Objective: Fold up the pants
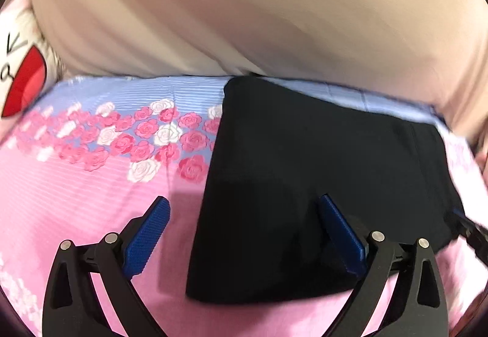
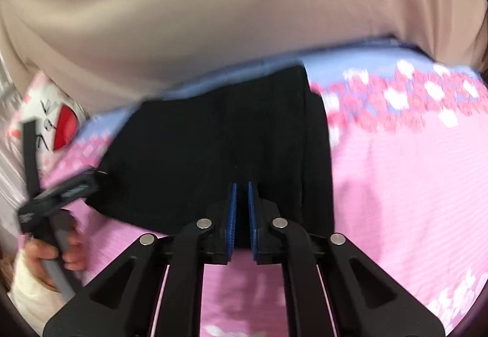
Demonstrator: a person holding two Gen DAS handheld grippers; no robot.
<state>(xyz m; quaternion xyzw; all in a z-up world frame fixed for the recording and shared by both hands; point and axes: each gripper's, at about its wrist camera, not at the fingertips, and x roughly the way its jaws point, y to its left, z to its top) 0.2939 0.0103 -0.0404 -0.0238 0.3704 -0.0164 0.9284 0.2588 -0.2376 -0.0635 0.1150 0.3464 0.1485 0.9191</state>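
Lying flat on the pink bedsheet, the black pants are folded into a compact, roughly rectangular bundle, with the far edge reaching the blue band of the sheet printed with pink and white roses. The left gripper hovers over the near part of the bundle with its jaws spread wide: one blue pad sits above bare pink sheet just off the bundle's left edge, the other above the black cloth, and nothing is caught between them. Whether the pads touch the fabric is hard to tell from the left wrist view. The right gripper points at the near edge of the pants with its jaws drawn almost together, only a narrow slot left between the blue pads; dark cloth shows in that slot, but I cannot tell whether it is actually pinched or simply lies behind. In the right wrist view the person's left hand is visible at the lower left, wrapped around the grey handle of the other tool beside the bundle's left corner. A beige cloth fills the background behind the bed, and a white cushion with a red shape sits at the left edge.
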